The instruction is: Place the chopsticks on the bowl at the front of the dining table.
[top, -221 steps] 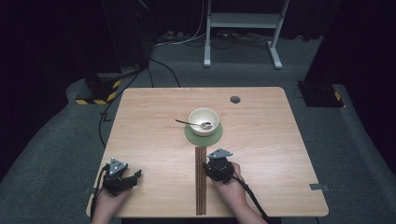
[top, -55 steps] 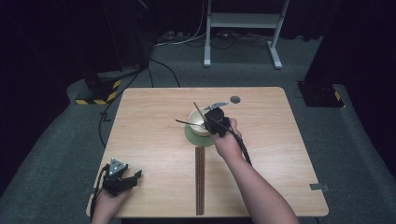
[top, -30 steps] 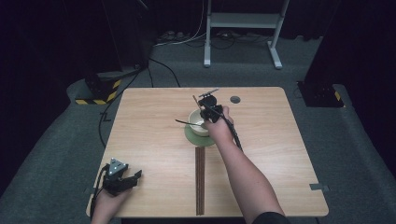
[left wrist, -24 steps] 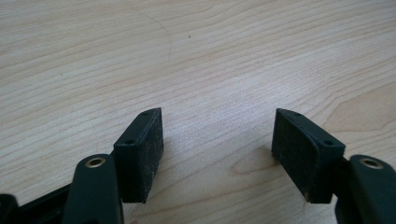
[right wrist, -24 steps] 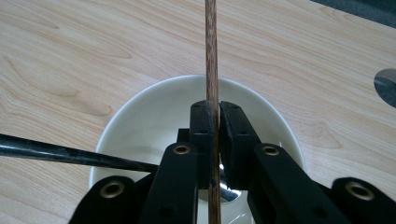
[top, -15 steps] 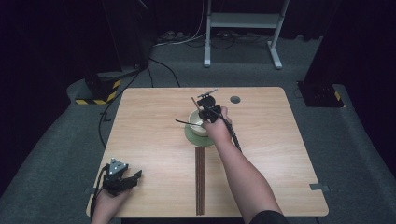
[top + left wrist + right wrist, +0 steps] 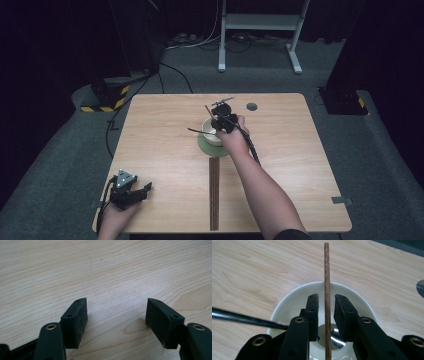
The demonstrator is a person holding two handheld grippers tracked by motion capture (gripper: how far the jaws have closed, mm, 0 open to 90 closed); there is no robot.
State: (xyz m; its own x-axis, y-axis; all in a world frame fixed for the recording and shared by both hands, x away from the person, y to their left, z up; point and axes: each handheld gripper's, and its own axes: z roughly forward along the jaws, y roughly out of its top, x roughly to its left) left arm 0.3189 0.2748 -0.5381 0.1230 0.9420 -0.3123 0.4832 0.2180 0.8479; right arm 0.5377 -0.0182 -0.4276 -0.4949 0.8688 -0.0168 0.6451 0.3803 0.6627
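Note:
A white bowl stands on a green round mat at mid-table. In it lies a spoon whose black handle sticks out to the left. My right gripper hangs over the bowl, jaws a little apart. A brown wooden chopstick runs between its pads with a thin gap on each side, its lower end down in the bowl. My left gripper rests on the table's front left corner, open, with bare wood between its pads.
A strip of dark wooden sticks lies lengthwise on the table in front of the bowl. A round dark hole sits at the back right. On the floor behind are a white metal stand, cables and a yellow-black striped box.
My right gripper left the table's front edge, carried the chopstick to the bowl and has held still over it for the last second. My left gripper has not moved.

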